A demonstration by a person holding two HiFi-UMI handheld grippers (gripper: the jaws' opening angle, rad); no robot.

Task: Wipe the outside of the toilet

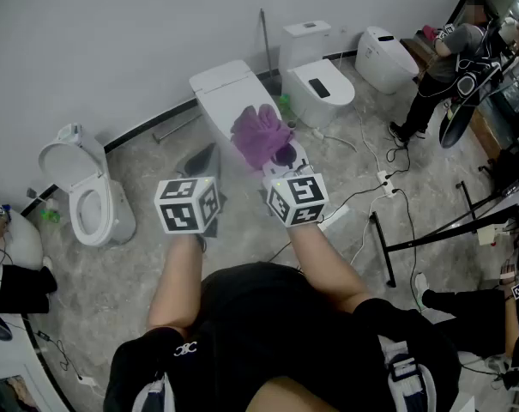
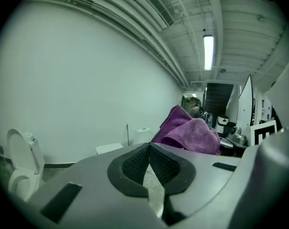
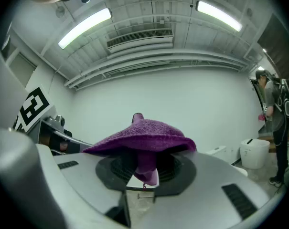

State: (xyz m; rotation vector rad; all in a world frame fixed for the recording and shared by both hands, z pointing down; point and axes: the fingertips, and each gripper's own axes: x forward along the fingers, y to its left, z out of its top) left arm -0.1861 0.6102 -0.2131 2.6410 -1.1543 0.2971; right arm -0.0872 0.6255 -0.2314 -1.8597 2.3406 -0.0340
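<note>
One purple cloth [image 3: 145, 133], gripped by right claw [image 3: 142, 170]

Grey marbled floor [image 1: 96, 290], row of white toilets [image 1: 87, 204], loose cables [image 1: 363, 137] trailing

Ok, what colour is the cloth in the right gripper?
Purple. The cloth shows best in the right gripper view, pinched in the right gripper.
</note>
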